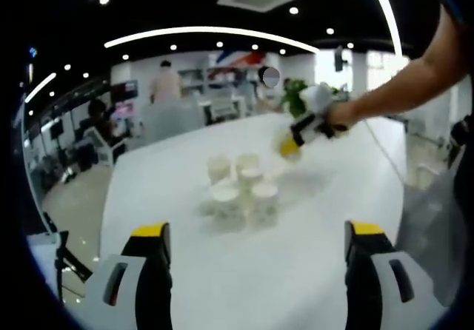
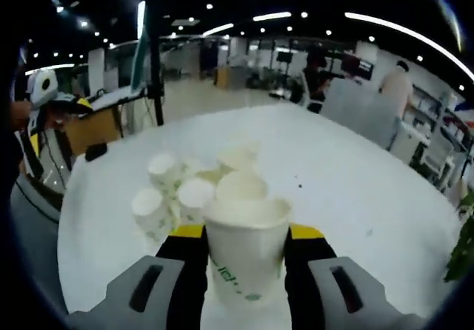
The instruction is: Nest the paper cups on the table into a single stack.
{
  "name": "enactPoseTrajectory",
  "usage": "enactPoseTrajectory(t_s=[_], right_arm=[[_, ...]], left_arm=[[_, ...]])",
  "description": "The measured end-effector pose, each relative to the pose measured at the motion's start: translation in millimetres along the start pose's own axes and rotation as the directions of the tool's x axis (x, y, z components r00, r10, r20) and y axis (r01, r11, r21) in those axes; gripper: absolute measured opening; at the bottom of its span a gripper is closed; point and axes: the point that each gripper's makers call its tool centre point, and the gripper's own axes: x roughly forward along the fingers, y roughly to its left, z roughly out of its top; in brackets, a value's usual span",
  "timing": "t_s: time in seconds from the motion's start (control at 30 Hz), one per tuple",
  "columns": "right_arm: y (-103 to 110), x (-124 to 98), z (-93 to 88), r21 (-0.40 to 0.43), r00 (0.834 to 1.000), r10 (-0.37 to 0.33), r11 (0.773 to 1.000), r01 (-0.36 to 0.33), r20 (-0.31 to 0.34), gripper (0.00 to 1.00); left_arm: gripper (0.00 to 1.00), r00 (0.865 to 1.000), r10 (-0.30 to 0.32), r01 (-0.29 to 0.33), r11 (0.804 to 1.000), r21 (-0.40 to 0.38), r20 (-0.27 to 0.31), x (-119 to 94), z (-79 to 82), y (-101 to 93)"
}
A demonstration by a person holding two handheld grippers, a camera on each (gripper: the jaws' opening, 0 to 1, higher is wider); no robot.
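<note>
Right gripper (image 2: 246, 260) — level, above table (image 2: 355, 182) — clamps upright paper cup (image 2: 246, 245).

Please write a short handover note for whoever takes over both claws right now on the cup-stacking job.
Right claw: shut on one upright paper cup, held above the table near the cluster.
Left claw: open, holding nothing, back from the cups.
Loose cups: a tight cluster, all upright, mid-table.
Done: one cup picked up; no stack is visible yet.
Left: nest the held cup into one from the cluster, then add the others one by one.
</note>
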Motion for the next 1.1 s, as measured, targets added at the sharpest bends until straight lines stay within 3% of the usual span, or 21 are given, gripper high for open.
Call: enactPoseTrajectory(t_s=[0.17, 0.23, 0.4, 0.77, 1.1], right_arm=[[-7, -14, 17.5, 0.073, 0.992, -0.059, 0.996, 0.052, 0.109, 0.37], [-8, -19, 26.5, 0.091, 0.982, -0.078, 0.994, 0.063, 0.172, 0.36], [-5, -27, 34.7, 0.124, 0.963, -0.104, 0.989, 0.074, 0.248, 0.35], [4, -31, 56.0, 0.159, 0.941, -0.126, 0.984, 0.079, 0.313, 0.35], [7, -38, 61.6, 0.155, 0.935, -0.127, 0.985, 0.08, 0.331, 0.35]], left_arm=[[0.98, 1.0, 0.002, -0.002, 1.0, -0.004, 0.003, -1, 1.3, 0.1], [0.98, 1.0, 0.004, -0.004, 1.0, -0.008, 0.006, -1, 2.2, -0.5], [0.98, 1.0, 0.006, -0.006, 1.0, -0.015, 0.011, 0, 2.7, -2.8], [0.98, 1.0, 0.009, -0.009, 1.0, -0.022, 0.021, 0, 5.6, -6.0], [0.99, 1.0, -0.002, 0.003, 1.0, -0.027, 0.027, 1, 9.6, -10.4]])
